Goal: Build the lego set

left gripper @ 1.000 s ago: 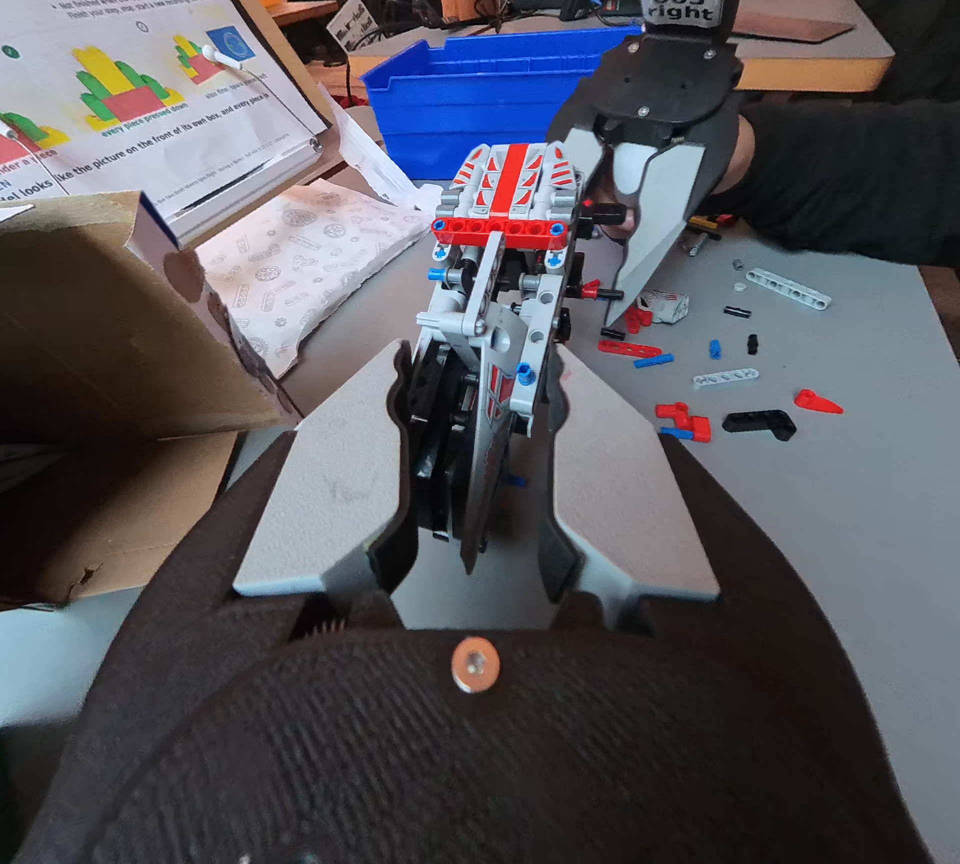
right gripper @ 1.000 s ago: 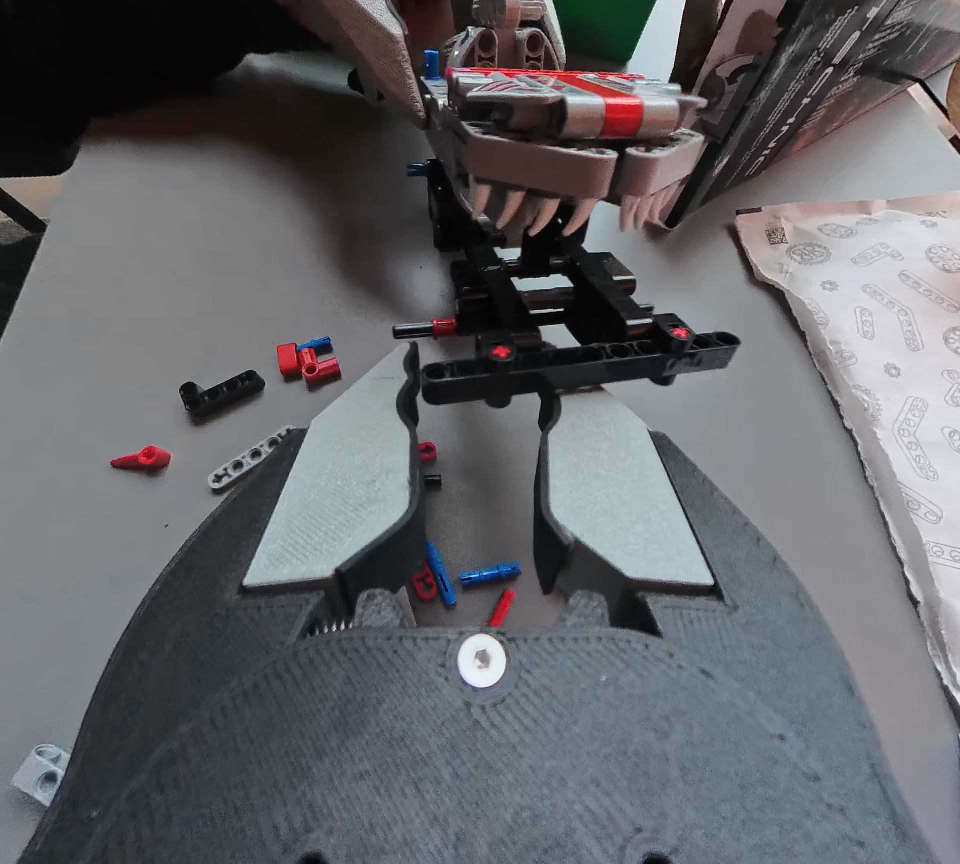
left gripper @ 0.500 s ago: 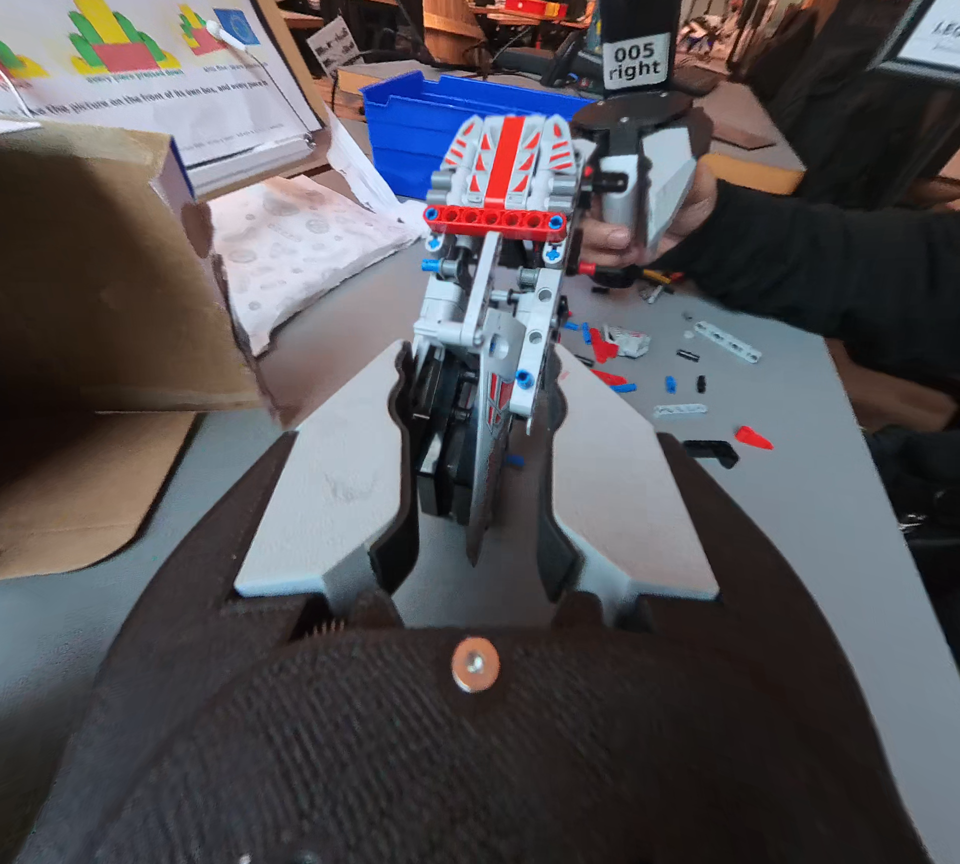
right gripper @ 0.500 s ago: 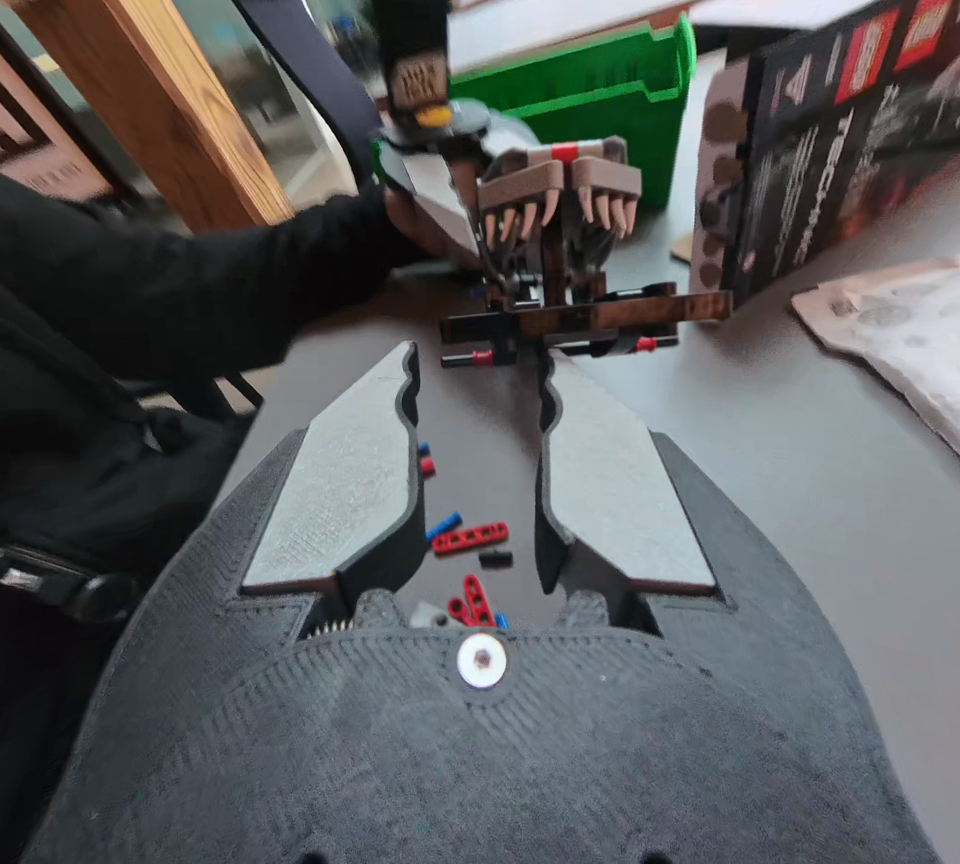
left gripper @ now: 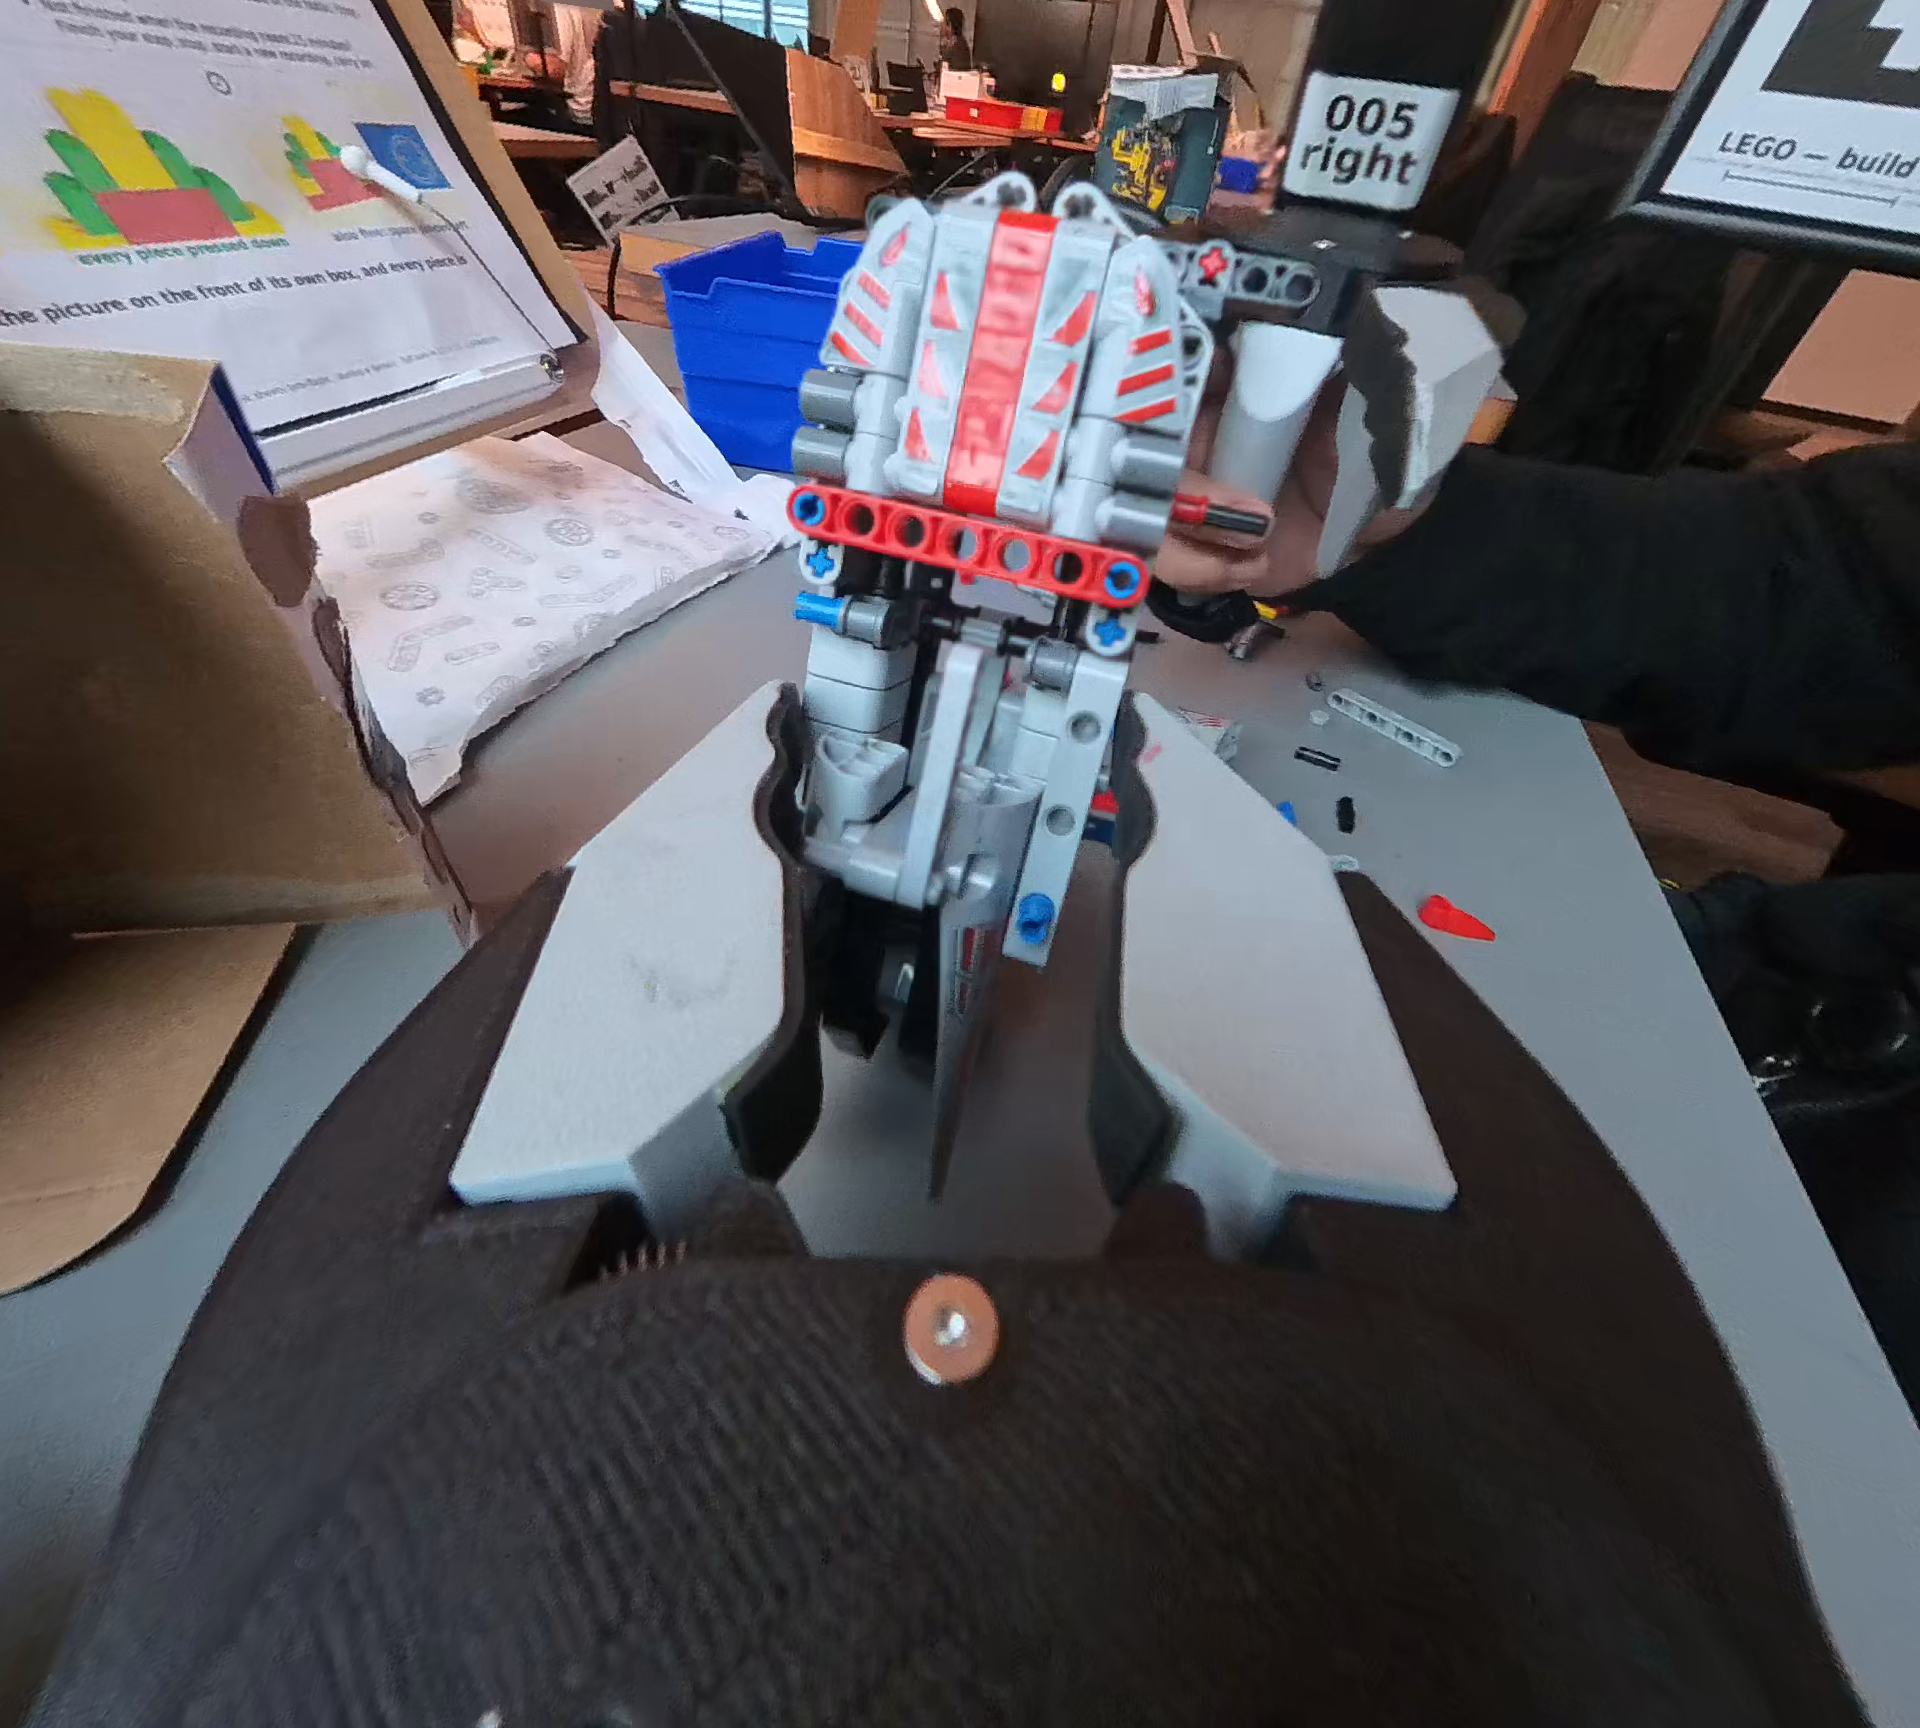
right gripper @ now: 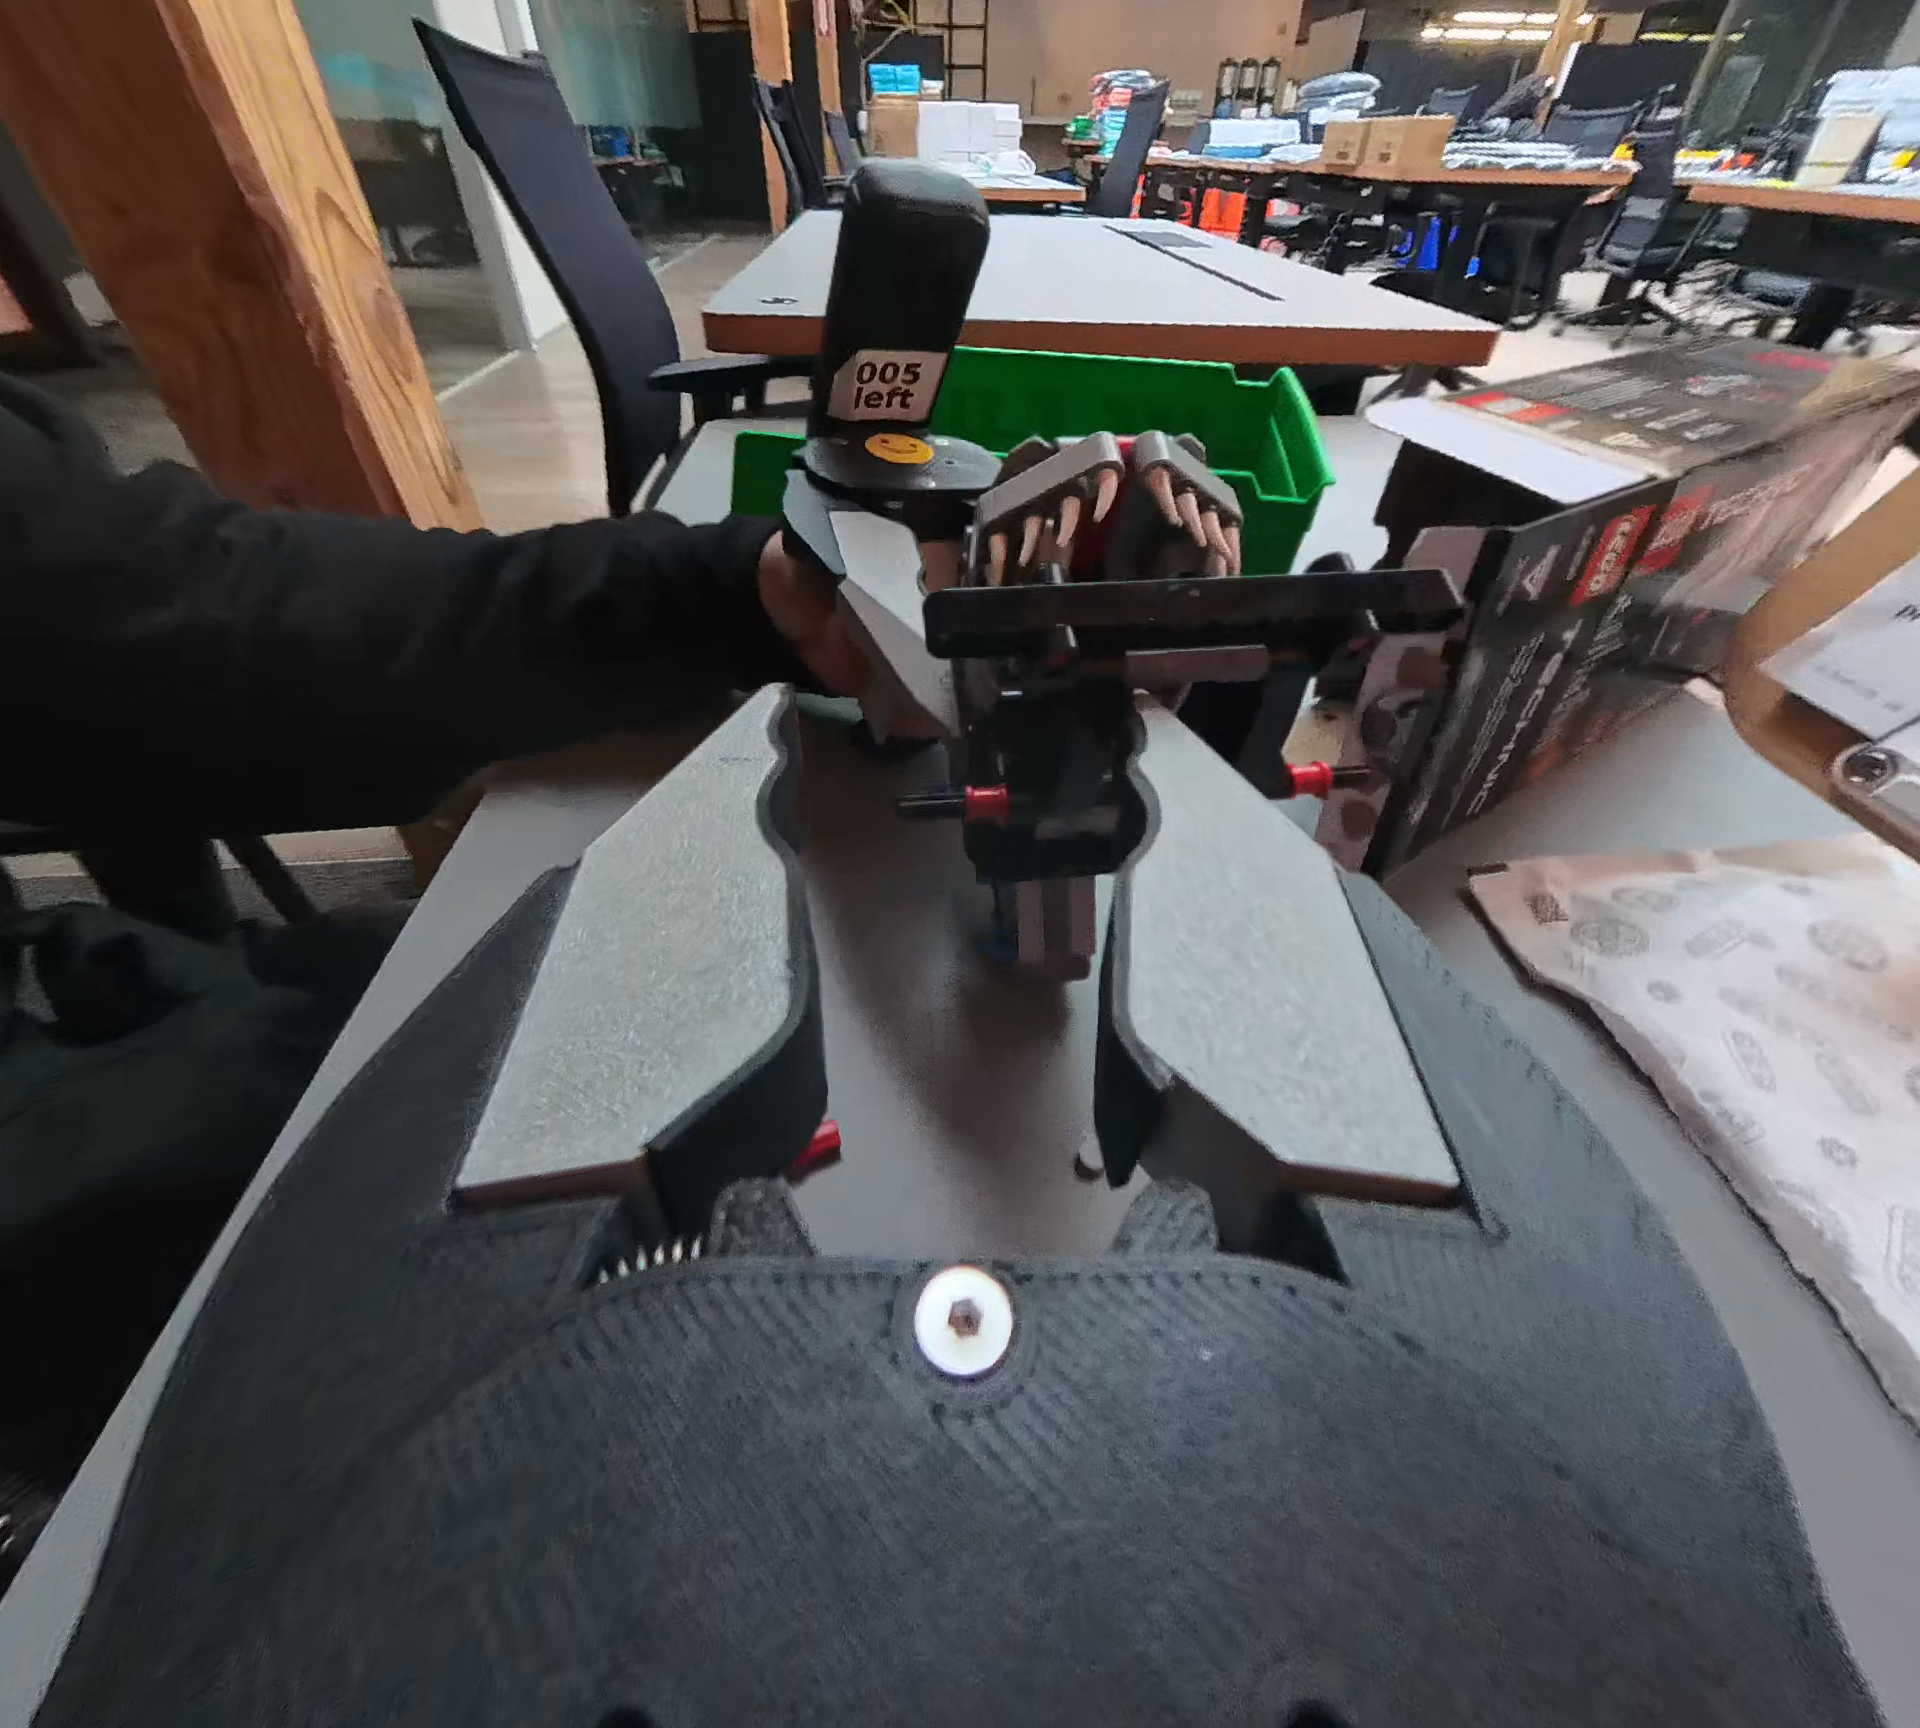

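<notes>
The Lego model [left gripper: 987, 390], grey with red stripes and a red beam, stands upright above the grey table [left gripper: 1507, 1107]. My left gripper [left gripper: 956, 743] is shut on its lower grey part. In the right wrist view the model's toothed head and black cross beam [right gripper: 1184, 603] face me. My right gripper [right gripper: 961, 743] is open; the model's black frame lies between its fingertips, against the right one, with a gap on the left. The right gripper's fingers [left gripper: 1273, 400] show beside the model's head. A left gripper finger [right gripper: 883, 629] shows behind the model.
A torn cardboard box [left gripper: 156, 691], an instruction sheet on a stand [left gripper: 208, 172], a paper bag [left gripper: 520, 577] and a blue bin [left gripper: 748, 328] stand on the left. Loose pieces [left gripper: 1392, 733] lie on the right. A green bin [right gripper: 1143, 421] and the set box [right gripper: 1558, 639] stand behind. My right fingertips sit around 7 cm from my left ones.
The model has been raised and tipped more upright. My right gripper has swung from looking down at the table to level and closed in, so the black frame now lies between its fingertips.
</notes>
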`<state>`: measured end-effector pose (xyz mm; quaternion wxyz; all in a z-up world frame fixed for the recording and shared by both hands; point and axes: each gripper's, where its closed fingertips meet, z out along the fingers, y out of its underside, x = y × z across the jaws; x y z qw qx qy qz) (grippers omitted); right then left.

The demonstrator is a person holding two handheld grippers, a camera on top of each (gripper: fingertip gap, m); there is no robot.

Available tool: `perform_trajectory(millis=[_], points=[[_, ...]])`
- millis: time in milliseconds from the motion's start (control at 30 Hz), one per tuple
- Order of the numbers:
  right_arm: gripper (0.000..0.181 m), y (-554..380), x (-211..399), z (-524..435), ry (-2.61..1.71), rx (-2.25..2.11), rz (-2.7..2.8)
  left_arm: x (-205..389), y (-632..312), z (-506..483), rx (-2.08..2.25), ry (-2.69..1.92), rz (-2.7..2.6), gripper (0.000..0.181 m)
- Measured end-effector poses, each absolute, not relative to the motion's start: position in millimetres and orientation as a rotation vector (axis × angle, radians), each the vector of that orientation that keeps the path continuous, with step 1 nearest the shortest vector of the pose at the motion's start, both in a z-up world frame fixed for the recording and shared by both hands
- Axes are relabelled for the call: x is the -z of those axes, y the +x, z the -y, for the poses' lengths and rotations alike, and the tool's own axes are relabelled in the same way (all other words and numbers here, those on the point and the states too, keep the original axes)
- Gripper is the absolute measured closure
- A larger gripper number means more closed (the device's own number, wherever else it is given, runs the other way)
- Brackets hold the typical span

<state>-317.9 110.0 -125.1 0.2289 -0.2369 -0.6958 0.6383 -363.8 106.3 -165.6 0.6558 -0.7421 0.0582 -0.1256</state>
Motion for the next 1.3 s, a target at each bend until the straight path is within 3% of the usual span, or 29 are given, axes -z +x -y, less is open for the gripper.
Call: perform_trajectory(millis=[133,500,633,667,733,867,1300], points=[[0.113,-313.7,123.3,-99.3,-0.604,-1.710,1.924,166.4,-360.3,-105.3,0.252,-1.687,-0.183,0.124],[0.119,-318.3,120.4,-103.3,-0.621,-1.638,1.876,167.0,-363.2,-104.8,0.291,-1.693,-0.156,0.125],[0.105,-318.3,113.4,-102.4,-0.597,-1.597,1.835,167.7,-376.6,-101.9,0.404,-1.674,-0.035,0.127],[0.111,-317.3,113.3,-100.7,-0.583,-1.590,1.836,168.8,-377.6,-100.6,0.462,-1.675,-0.006,0.127],[0.112,-317.8,114.4,-99.1,-0.577,-1.566,1.832,162.9,-378.7,-97.1,0.572,-1.624,0.041,0.149],[0.110,-321.9,121.2,-100.1,-0.591,-1.507,1.854,172.2,-387.9,-97.6,0.594,-1.668,0.128,0.157],[0.111,-346.1,158.0,-136.8,-0.899,-1.433,1.927,166.7,-367.0,-96.2,0.635,-1.648,0.009,0.160]])
